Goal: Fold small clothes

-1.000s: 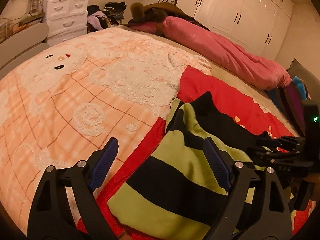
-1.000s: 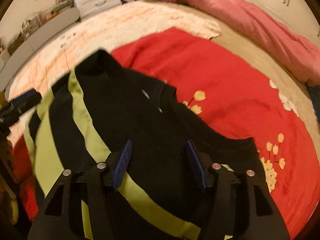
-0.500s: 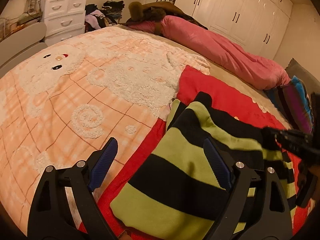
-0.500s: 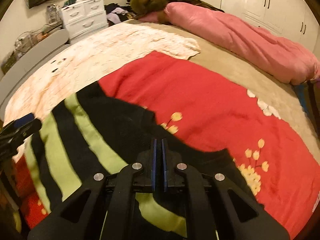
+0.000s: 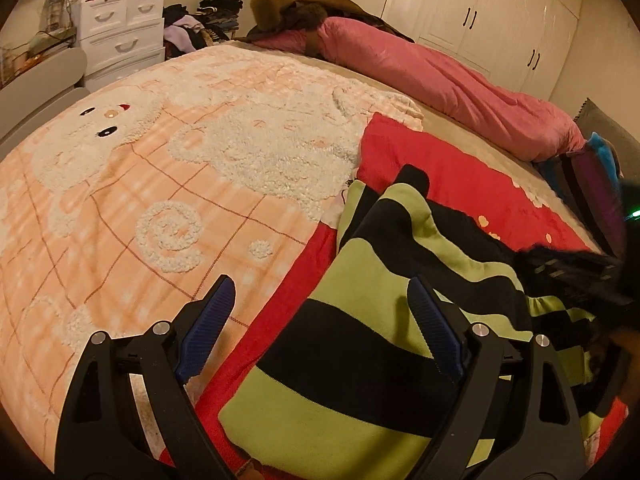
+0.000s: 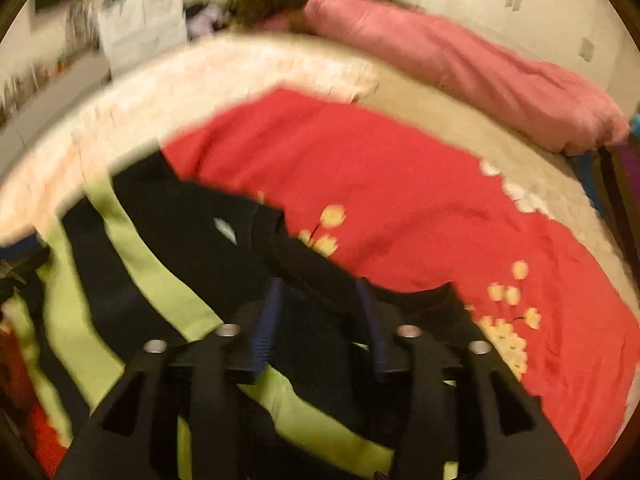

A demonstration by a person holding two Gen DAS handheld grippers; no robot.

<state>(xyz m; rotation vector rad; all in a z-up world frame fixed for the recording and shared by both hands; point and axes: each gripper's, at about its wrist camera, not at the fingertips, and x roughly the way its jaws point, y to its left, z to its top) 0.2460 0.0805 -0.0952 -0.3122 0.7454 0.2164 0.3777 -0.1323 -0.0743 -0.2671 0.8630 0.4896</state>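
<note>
A small black and lime-green striped sweater (image 5: 360,340) lies partly folded on a red flowered blanket (image 5: 460,184) on the bed. My left gripper (image 5: 320,320) is open and empty, hovering over the sweater's left edge. The right gripper shows at the right edge of the left wrist view (image 5: 576,276), low over the sweater. In the blurred right wrist view the sweater (image 6: 140,280) fills the lower left and my right gripper (image 6: 320,316) is open just above its black part, with nothing between the fingers.
A peach fleece blanket (image 5: 140,168) with white bears covers the bed's left side. A rolled pink duvet (image 5: 440,76) lies along the far edge. White drawers (image 5: 120,36) and wardrobes (image 5: 480,12) stand behind. Striped cushions (image 5: 592,184) sit at right.
My right gripper closed on the sweater's black part half a second ago, lifted it over, and has now opened and let go. My left gripper stayed open and almost still.
</note>
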